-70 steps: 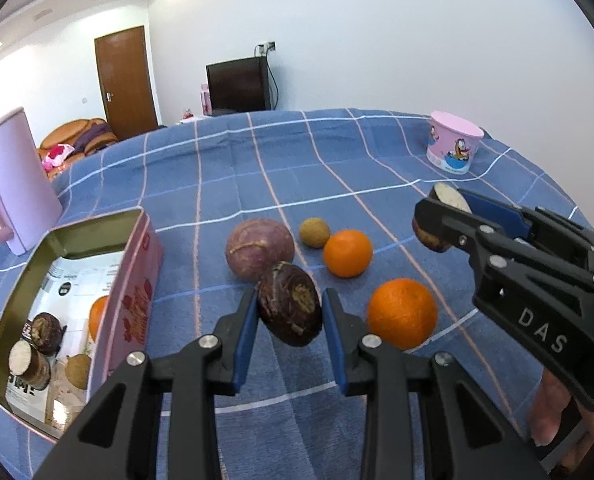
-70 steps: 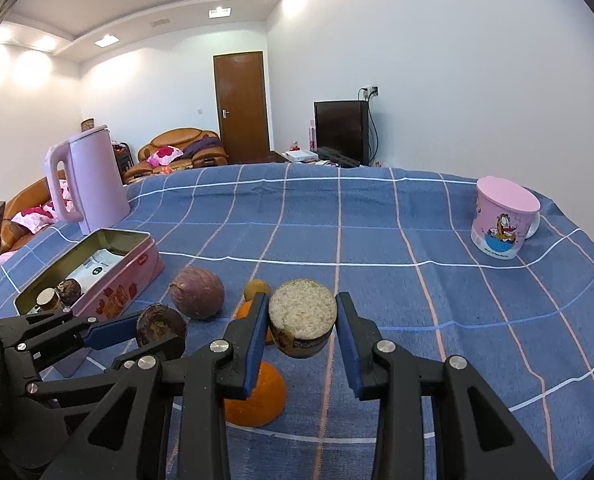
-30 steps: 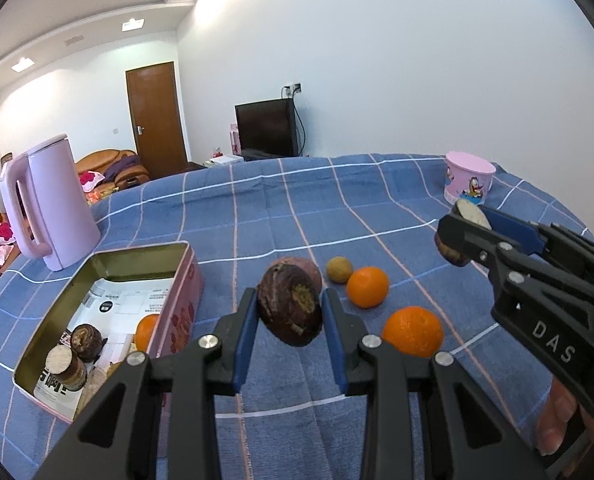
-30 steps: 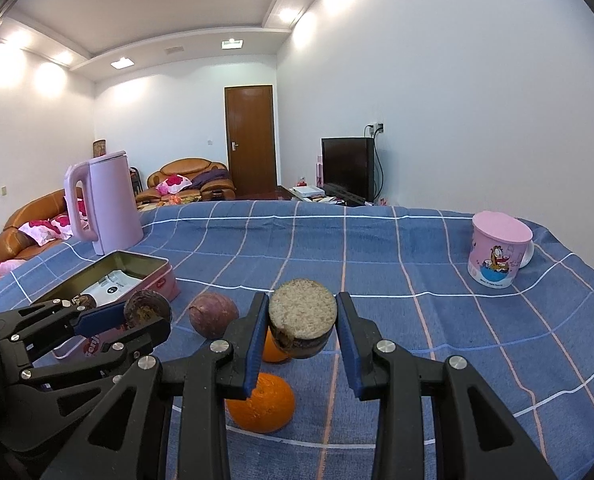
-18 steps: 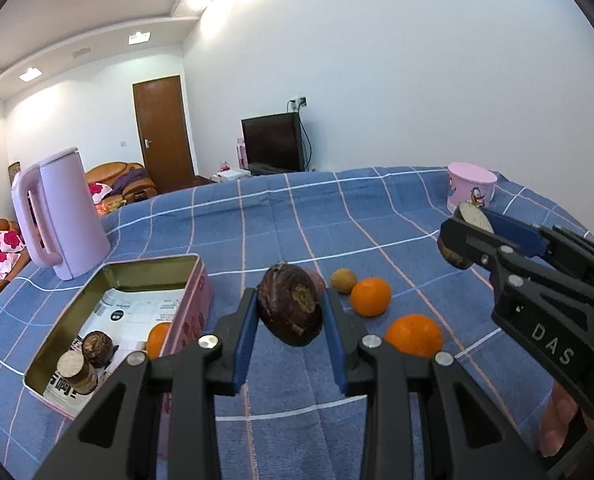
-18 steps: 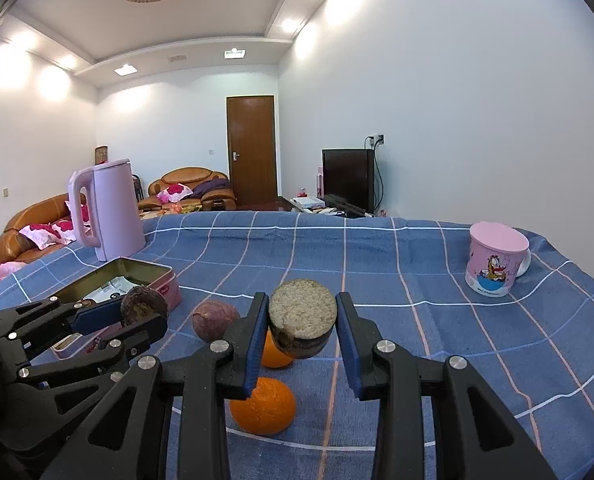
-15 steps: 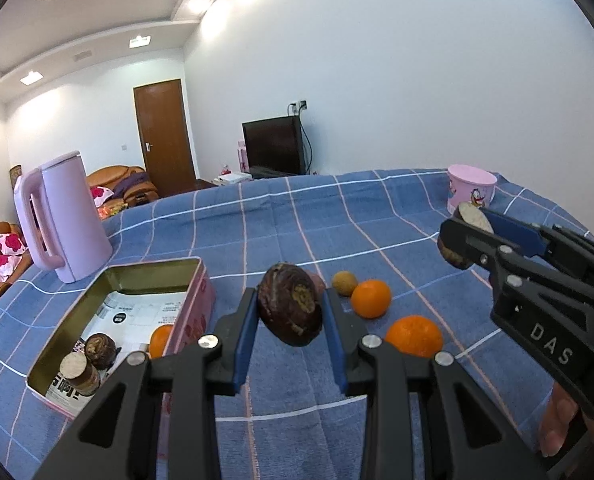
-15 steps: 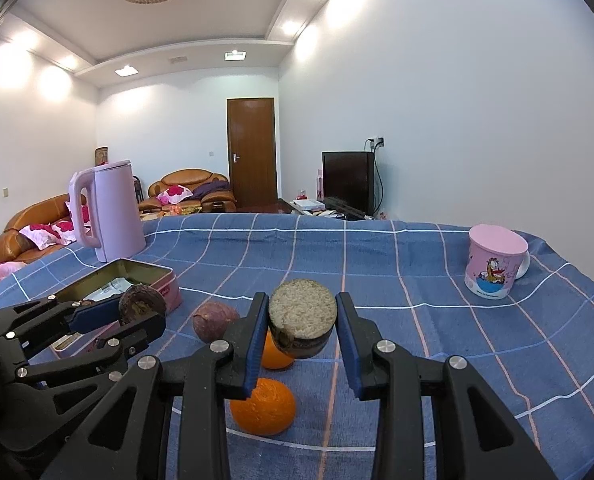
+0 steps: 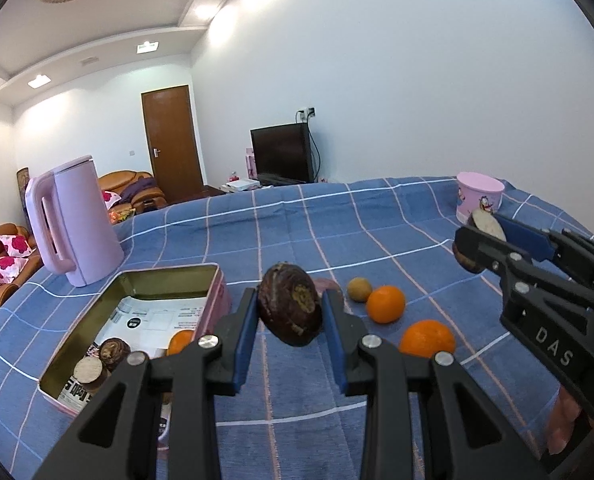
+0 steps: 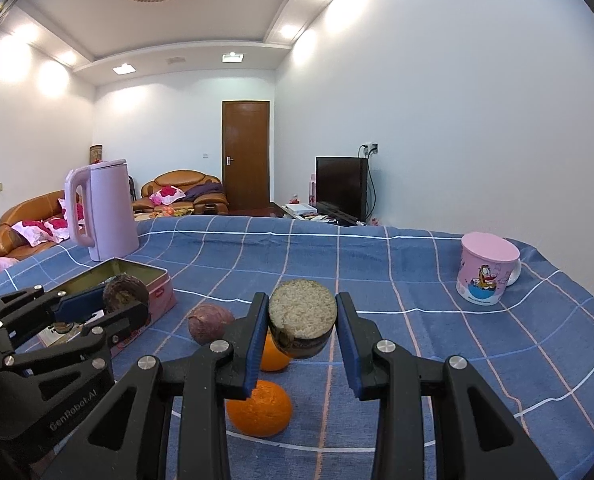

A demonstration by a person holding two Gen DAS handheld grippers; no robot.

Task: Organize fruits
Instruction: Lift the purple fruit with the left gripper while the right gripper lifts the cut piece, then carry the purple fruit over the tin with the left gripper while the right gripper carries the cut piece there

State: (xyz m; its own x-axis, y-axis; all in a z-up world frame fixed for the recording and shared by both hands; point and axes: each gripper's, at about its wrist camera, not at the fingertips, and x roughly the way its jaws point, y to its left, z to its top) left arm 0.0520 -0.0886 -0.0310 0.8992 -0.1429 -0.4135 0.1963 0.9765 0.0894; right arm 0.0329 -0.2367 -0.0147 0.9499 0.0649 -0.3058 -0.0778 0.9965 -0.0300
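Fruit-sorting update: left gripper (image 9: pixel 289 334) clamping a dark brown wrinkly fruit (image 9: pixel 289 309), right gripper (image 10: pixel 301 337) squeezing a cut-faced brown fruit chunk (image 10: pixel 301 322). Both hanging over the blue checked cloth (image 9: pixel 297 232), open gold-lined pink tin (image 9: pixel 133 284) sitting lower left, nearer the left one.

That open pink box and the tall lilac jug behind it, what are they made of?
The pink box looks like thin metal: its inner walls have a dull gold sheen and a rolled rim, and the outside is painted pink. The lilac jug seems to be matte plastic, smooth with soft highlights and a moulded handle, though coated metal can't be ruled out.
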